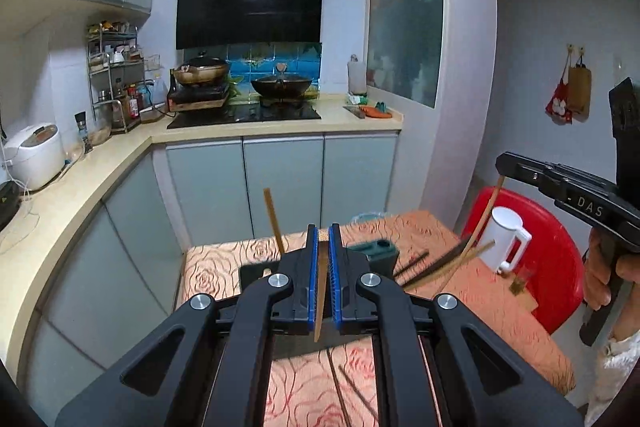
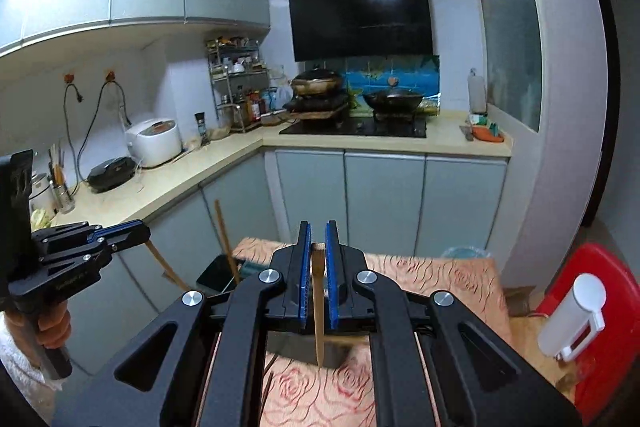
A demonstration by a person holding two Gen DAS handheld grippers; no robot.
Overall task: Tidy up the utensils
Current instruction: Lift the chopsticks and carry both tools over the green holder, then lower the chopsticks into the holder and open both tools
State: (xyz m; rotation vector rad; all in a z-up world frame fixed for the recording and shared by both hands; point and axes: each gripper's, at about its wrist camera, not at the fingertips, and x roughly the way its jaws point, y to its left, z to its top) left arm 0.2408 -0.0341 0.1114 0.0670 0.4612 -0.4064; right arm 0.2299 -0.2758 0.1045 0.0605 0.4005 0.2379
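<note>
My left gripper is shut on a pale bamboo chopstick that hangs down between its blue pads, above the rose-patterned table. In the right wrist view my right gripper is shut on another bamboo chopstick, its tip pointing down at the cloth. Each gripper shows in the other's view: the right gripper with its chopstick dangling, the left gripper with its chopstick. A dark utensil holder stands on the table beyond. A single chopstick stands upright to its left.
Several dark chopsticks lie on the cloth right of the holder, and more lie under my left gripper. A white jug sits on a red stool at the right. Kitchen counter and cabinets lie behind and to the left.
</note>
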